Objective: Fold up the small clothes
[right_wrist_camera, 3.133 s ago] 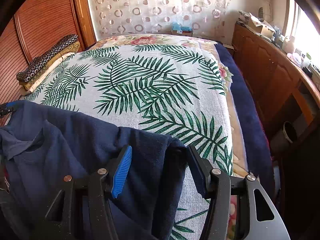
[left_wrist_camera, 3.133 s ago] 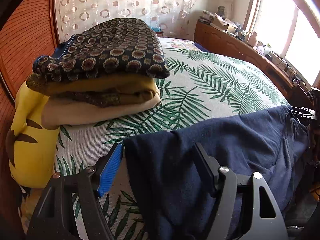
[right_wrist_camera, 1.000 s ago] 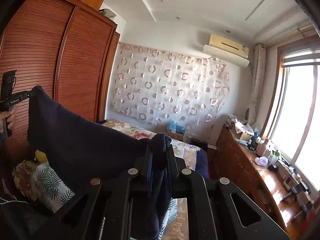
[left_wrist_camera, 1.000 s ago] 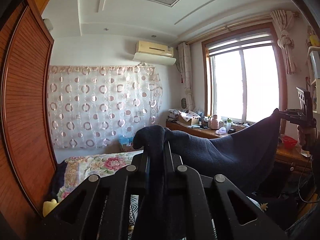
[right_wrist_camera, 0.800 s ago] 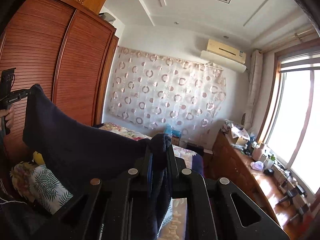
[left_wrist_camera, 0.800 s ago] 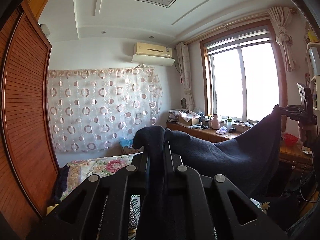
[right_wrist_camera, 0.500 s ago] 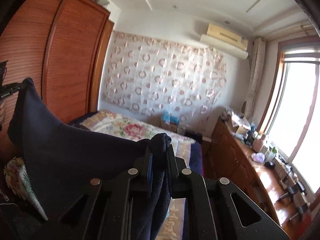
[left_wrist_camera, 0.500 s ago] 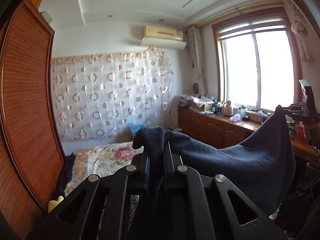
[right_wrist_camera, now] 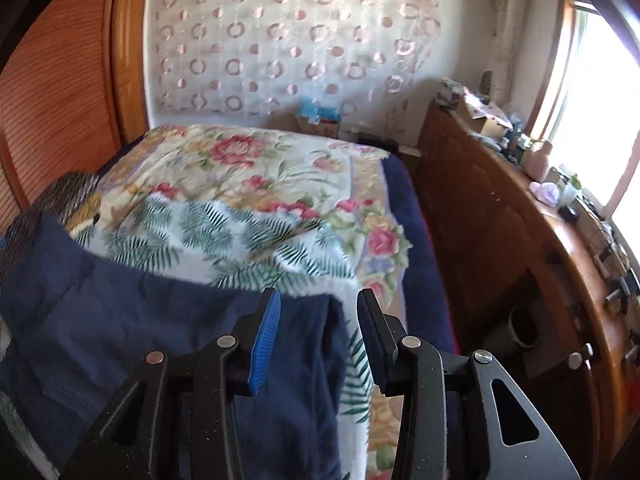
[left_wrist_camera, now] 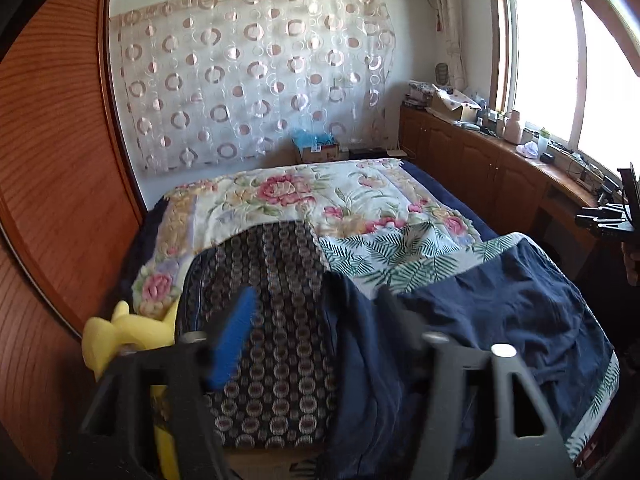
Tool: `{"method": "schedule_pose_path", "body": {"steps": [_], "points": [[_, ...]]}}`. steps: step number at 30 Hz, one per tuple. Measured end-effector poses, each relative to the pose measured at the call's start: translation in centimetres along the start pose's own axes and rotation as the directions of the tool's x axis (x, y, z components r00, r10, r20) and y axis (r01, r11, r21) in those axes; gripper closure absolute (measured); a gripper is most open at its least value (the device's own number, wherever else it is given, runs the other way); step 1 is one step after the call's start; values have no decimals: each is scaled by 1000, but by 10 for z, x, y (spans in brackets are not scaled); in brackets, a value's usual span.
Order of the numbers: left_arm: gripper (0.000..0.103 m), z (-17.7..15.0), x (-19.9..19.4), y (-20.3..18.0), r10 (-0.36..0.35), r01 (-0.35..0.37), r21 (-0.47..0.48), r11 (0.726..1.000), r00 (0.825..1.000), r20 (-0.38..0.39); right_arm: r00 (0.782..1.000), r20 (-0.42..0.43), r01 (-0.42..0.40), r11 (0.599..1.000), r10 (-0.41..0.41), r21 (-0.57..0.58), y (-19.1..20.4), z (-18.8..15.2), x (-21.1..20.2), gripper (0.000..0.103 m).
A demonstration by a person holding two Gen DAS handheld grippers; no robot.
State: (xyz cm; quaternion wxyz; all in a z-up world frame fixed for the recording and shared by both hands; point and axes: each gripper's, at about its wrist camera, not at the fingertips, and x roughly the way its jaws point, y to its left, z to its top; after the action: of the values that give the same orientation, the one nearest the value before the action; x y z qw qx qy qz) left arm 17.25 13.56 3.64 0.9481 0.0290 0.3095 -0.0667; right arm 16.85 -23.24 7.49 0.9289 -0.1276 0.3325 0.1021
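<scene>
Sunlit from the window on the right, the bedroom is being shown with a bed [right_wrist_camera: 256,184] under a floral and palm-leaf cover, a circle-patterned curtain [left_wrist_camera: 256,76] behind it and a wooden cabinet run [right_wrist_camera: 500,240] along the wall. A navy garment [left_wrist_camera: 500,312] is being laid across the near end of the bed, one side edge lying beside a stack of folded clothes [left_wrist_camera: 264,320] topped by a dark dotted piece.

The left gripper [left_wrist_camera: 316,320] is being seen with its jaws just opening and now standing wide apart; the garment's edge is lying between them but is not being pressed. The right gripper [right_wrist_camera: 318,312] is likewise being opened, its blue pads [right_wrist_camera: 266,336] parted to either side of the garment's other edge, with no pad bearing on the cloth.

The step in hand is judged to be the release and spreading of the garment. It is best done with both jaws being cleared fully of the fabric before either tool is drawn back, so that no corner is being dragged along. The cloth appears wrinkled and slightly bunched near the left tool, so smoothing is being called for before any fold, and the overlap with the stack is worth being avoided.
</scene>
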Motion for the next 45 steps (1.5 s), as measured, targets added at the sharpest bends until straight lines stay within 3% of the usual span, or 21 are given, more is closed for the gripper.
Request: {"method": "schedule_pose_path", "body": {"steps": [8, 17, 21, 24, 29, 37, 38, 44, 45], "points": [[23, -43, -22, -13, -35, 35, -24, 999, 999, -11, 994, 7, -109, 994, 109, -14, -25, -60, -25, 61], [23, -100, -18, -34, -71, 67, -53, 996, 995, -64, 983, -85, -146, 979, 160, 145, -73, -126, 3, 62], [23, -115, -13, -38, -77, 72, -65, 995, 994, -80, 977, -106, -163, 965, 187, 205, -84, -132, 15, 61], [23, -124, -10, -37, -91, 84, -86, 993, 992, -83, 975, -107, -167, 958, 196, 233, -90, -131, 20, 53], [37, -127, 0, -29, -113, 100, -135, 986, 989, -93, 976, -94, -167, 951, 197, 262, -91, -125, 23, 53], [40, -130, 14, -17, -47, 29, -148, 989, 991, -122, 986, -75, -125, 958, 149, 259, -90, -119, 28, 53], [41, -131, 16, -16, -44, 24, -153, 988, 991, -128, 987, -69, -121, 960, 143, 253, -93, -117, 28, 60], [80, -130, 24, -17, -73, 52, -152, 987, 988, -137, 992, -65, -95, 969, 113, 229, -70, -123, 22, 81], [93, -129, 23, -19, -74, 55, -146, 988, 989, -131, 992, -57, -95, 970, 110, 223, -55, -129, 20, 87]]}}
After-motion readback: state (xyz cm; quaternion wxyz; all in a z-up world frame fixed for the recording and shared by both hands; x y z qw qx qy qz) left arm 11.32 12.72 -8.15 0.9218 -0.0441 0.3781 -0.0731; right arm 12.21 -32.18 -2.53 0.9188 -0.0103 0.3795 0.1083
